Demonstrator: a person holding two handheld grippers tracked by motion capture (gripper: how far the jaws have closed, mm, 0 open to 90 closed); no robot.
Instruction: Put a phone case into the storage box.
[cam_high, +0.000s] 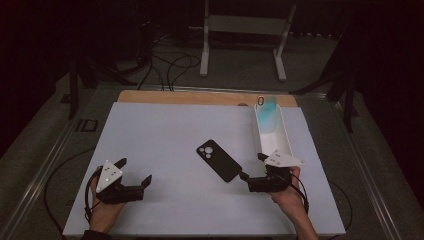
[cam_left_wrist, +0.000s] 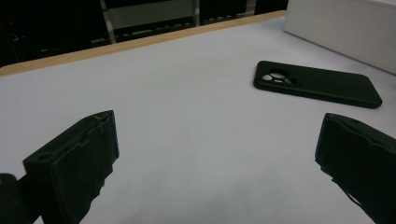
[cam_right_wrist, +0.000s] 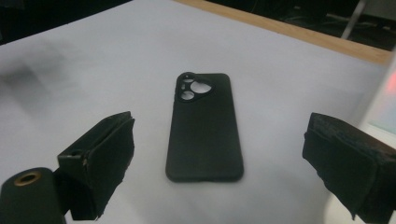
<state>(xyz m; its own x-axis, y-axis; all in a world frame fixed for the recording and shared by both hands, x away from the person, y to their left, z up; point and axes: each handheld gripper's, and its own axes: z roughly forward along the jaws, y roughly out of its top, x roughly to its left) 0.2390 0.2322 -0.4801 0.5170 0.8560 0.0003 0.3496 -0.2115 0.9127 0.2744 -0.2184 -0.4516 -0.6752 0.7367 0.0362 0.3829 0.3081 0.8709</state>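
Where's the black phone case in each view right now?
High view: phone case lies mid-table, just left of the right gripper.
Left gripper view: upper right, flat on the mat.
Right gripper view: centre, ahead between the open jaws.
Shared landmark: the white tray beside it.

The phone case (cam_right_wrist: 204, 128) looks like matt black plastic or rubber, smooth, with a faint sheen along its edges. The desk (cam_high: 165, 130) wears a smooth, matt white sheet, and bare pale wood shows along its far edge. The white tray (cam_high: 285, 137) seems smooth plastic. Each claw's black pads (cam_right_wrist: 100, 158) look rough and matt, ragged at the edges.
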